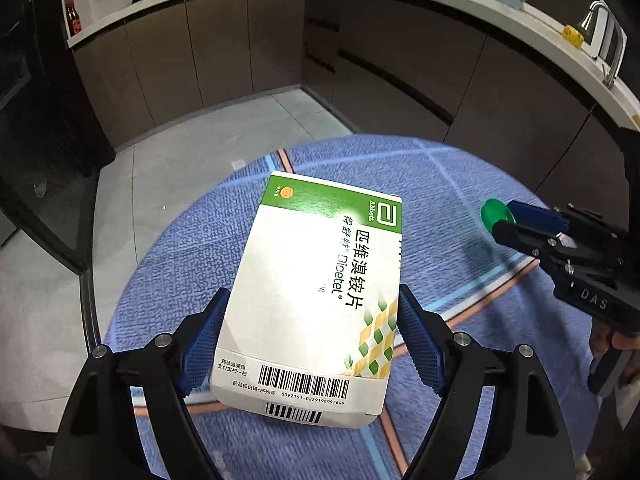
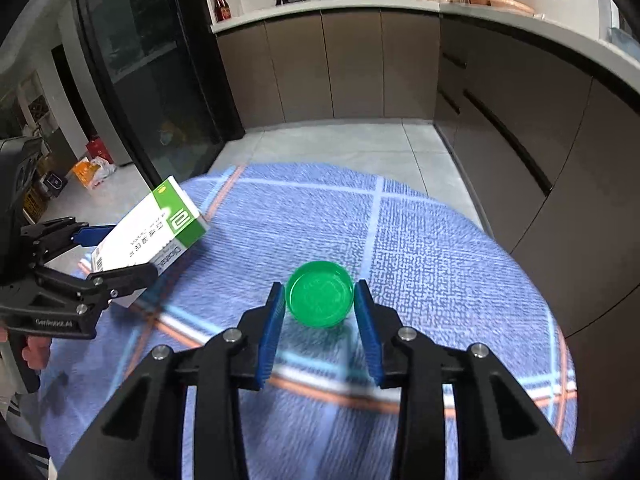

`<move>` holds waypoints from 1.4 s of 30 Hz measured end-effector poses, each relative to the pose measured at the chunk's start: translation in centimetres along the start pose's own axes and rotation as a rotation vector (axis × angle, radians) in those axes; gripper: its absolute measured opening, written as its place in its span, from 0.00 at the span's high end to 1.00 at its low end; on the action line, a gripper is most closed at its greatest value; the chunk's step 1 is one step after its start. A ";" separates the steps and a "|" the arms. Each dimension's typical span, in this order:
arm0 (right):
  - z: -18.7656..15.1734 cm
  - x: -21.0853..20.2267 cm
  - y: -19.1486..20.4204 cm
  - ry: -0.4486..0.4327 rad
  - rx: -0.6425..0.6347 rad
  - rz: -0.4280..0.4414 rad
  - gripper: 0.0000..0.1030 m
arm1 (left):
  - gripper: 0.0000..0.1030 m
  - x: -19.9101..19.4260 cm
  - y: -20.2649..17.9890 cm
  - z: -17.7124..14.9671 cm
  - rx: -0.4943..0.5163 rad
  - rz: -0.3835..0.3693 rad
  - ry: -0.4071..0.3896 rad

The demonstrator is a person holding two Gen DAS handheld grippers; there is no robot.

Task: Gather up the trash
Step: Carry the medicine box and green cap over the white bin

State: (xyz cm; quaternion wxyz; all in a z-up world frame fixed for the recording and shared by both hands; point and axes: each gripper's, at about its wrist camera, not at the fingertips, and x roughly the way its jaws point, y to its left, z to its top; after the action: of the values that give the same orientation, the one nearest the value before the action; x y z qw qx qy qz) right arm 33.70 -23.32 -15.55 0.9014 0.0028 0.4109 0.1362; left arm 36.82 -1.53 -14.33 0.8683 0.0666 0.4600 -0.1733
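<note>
Left gripper (image 1: pixel 310 344) is clamped on a medicine box (image 1: pixel 320 280) across its width — held near the barcoded end, green-banded end tilted up and forward, clear of the round table (image 2: pixel 440 240). Box: thin glossy card, rectangular, lightly dented at one corner. Right gripper (image 2: pixel 320 312) pinches a green bottle cap (image 2: pixel 320 300) by its rim, open side toward the camera; it appears lifted over the table's middle, though blur leaves contact uncertain. Cap: smooth moulded plastic, shallow, round. Cloth: coarse blue weave, striped.
</note>
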 end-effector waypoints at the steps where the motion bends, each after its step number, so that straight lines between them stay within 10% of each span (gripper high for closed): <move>1: -0.1 -1.1 0.3 -0.015 0.002 0.004 0.65 | 0.25 -1.0 -0.2 0.0 -0.001 0.001 -0.014; 25: -12.1 -26.7 -4.4 -0.261 0.154 -0.193 0.65 | 0.25 -18.0 -18.8 -3.2 0.185 -0.133 -0.287; 42: -24.1 -31.4 -14.0 -0.214 0.411 -0.355 0.65 | 0.25 -14.9 -34.5 -6.8 0.399 -0.337 -0.279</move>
State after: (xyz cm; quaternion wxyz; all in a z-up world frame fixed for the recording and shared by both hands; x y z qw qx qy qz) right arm -0.39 -47.18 -9.88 0.9299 0.1281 0.3265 -0.1108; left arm 11.37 -28.18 -4.43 0.8519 0.1345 0.2976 -0.4095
